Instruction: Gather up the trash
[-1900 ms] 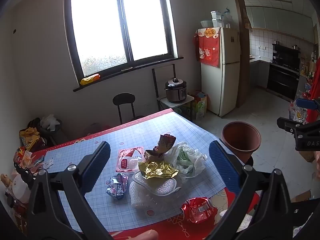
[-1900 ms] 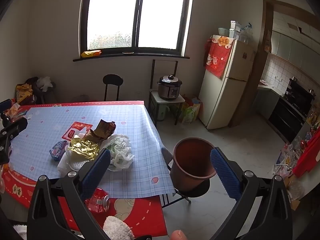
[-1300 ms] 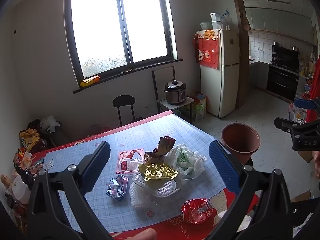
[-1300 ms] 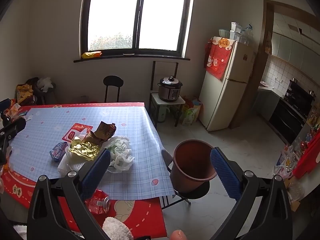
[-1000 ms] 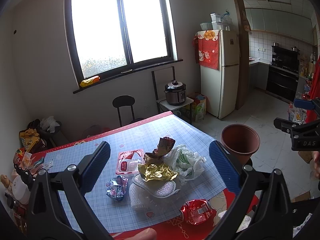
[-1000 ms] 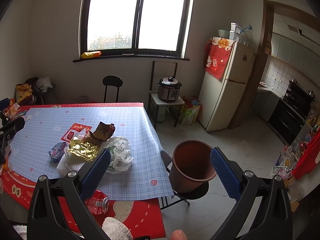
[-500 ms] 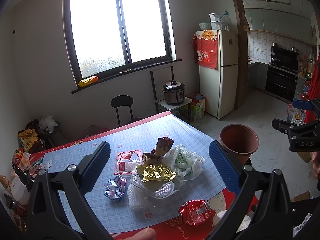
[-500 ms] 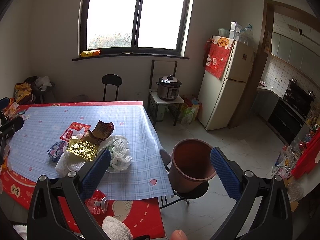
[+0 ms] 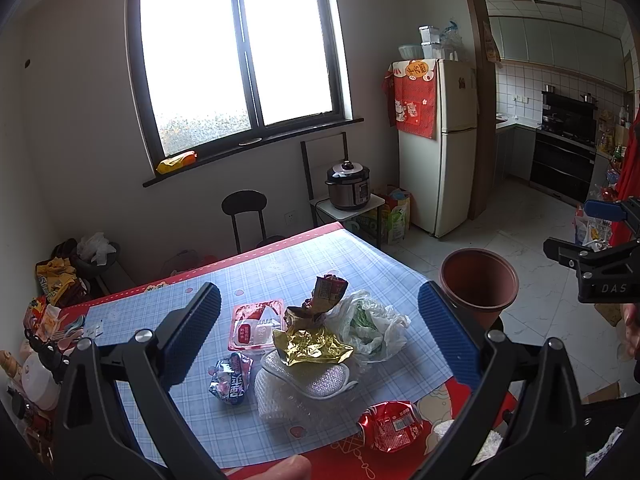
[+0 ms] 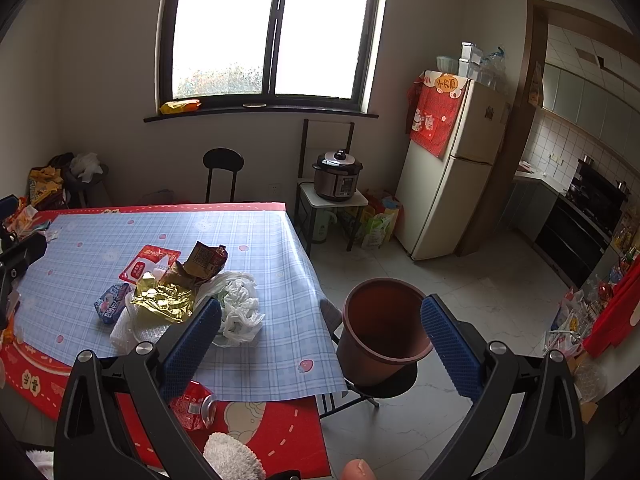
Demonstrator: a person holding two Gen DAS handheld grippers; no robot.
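Your left gripper (image 9: pixel 318 334) hangs above the near side of the table (image 9: pixel 360 256) with its blue-padded fingers (image 9: pixel 192 334) spread wide and nothing between them. Your right gripper (image 10: pixel 320 344) is likewise wide apart and empty, held off the table's right edge over the brown bin (image 10: pixel 382 328).

The trash sits in a loose heap on the blue checked tablecloth (image 9: pixel 280 264), towards its near right part. From the left wrist view, a crumpled gold foil wrapper (image 9: pixel 312 346) lies on top of a white mesh pad (image 9: pixel 308 380). Just to its right is a scrunched white plastic bag (image 9: pixel 372 326) with something green inside. Behind the foil a torn brown snack packet (image 9: pixel 326 294) stands up, and to the far left of it a red and white flat packet (image 9: pixel 256 326) lies on the cloth. A small blue and pink wrapper (image 9: pixel 232 376) lies to the left of the mesh pad, apart from it. A crushed red packet (image 9: pixel 390 424) rests at the near edge, on the red border of the cloth.

The brown bin stands on a dark stool (image 10: pixel 384 386), just beside the table's right edge; its inside looks empty, though its bottom is in shadow. A fingertip (image 9: pixel 280 468) shows at the bottom edge of the left view.
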